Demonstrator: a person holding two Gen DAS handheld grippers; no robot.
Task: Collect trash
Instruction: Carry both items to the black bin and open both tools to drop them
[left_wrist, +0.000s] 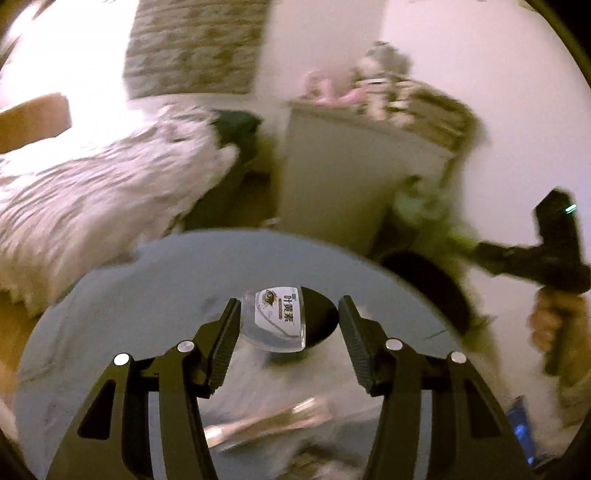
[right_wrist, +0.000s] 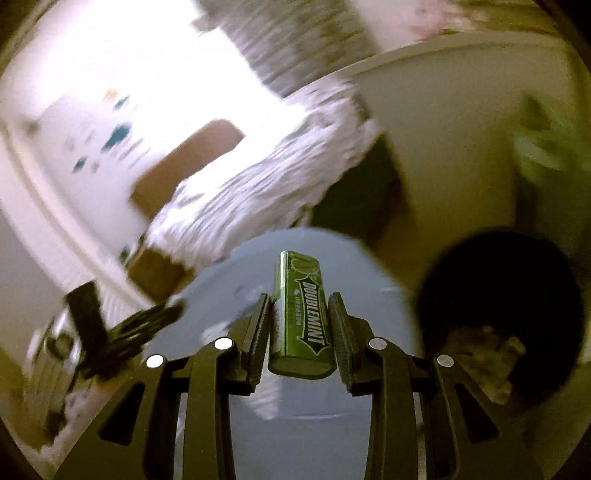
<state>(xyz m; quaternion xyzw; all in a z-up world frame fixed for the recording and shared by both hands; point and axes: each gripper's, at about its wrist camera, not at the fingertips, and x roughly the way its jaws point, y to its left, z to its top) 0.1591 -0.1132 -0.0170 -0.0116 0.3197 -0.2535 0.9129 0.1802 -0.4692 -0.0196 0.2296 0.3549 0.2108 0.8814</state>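
Right gripper (right_wrist: 300, 325) is clamped on a green gum pack (right_wrist: 301, 317) above the round table (right_wrist: 369, 266). Left gripper (left_wrist: 288, 328) is open, with a clear packet (left_wrist: 275, 319) lying loose between its fingers.

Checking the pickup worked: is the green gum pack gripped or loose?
Gripped: the right gripper has both pads pressed against the Doublemint pack, lifted above the table.

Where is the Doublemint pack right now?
Right wrist view, centre: the Doublemint pack is clamped in the right gripper, above the round table.
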